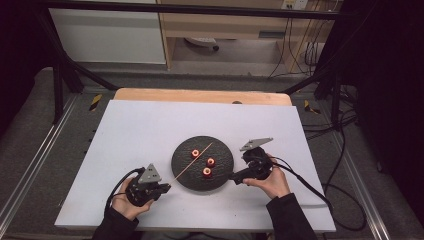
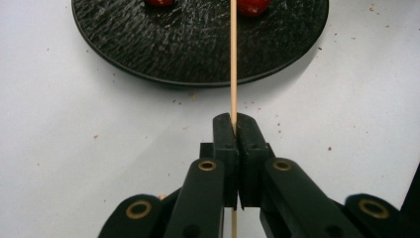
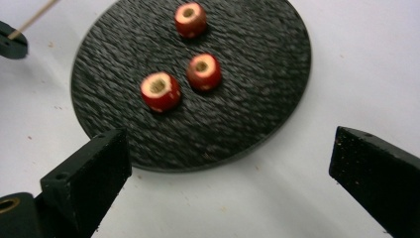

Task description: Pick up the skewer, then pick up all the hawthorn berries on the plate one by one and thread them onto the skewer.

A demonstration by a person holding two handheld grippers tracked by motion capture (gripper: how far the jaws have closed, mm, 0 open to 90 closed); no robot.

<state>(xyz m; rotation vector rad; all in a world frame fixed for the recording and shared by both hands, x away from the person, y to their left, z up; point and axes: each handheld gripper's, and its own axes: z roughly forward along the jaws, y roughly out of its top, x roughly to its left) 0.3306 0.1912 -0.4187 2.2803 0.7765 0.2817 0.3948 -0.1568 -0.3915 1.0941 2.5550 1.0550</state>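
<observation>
A round black plate (image 1: 223, 172) lies on the white board and carries three red cored fruit pieces (image 1: 195, 153) (image 1: 210, 161) (image 1: 206, 171). My left gripper (image 1: 167, 187) sits at the plate's near-left edge, shut on a thin wooden skewer (image 1: 192, 160) that slants up over the plate. In the left gripper view the jaws (image 2: 234, 124) pinch the skewer (image 2: 233, 59) near its lower end. My right gripper (image 1: 239, 173) rests at the plate's right edge. Its jaws (image 3: 228, 158) stand wide open with nothing between them, just short of the three fruit pieces (image 3: 159, 91) (image 3: 203, 71) (image 3: 190, 20).
The white board (image 1: 150, 130) rests on a wooden table (image 1: 200, 95) inside a black metal frame. Black cables trail from both grippers, the right one looping off the board's right edge (image 1: 320, 192). Shelving and loose cables stand behind the table.
</observation>
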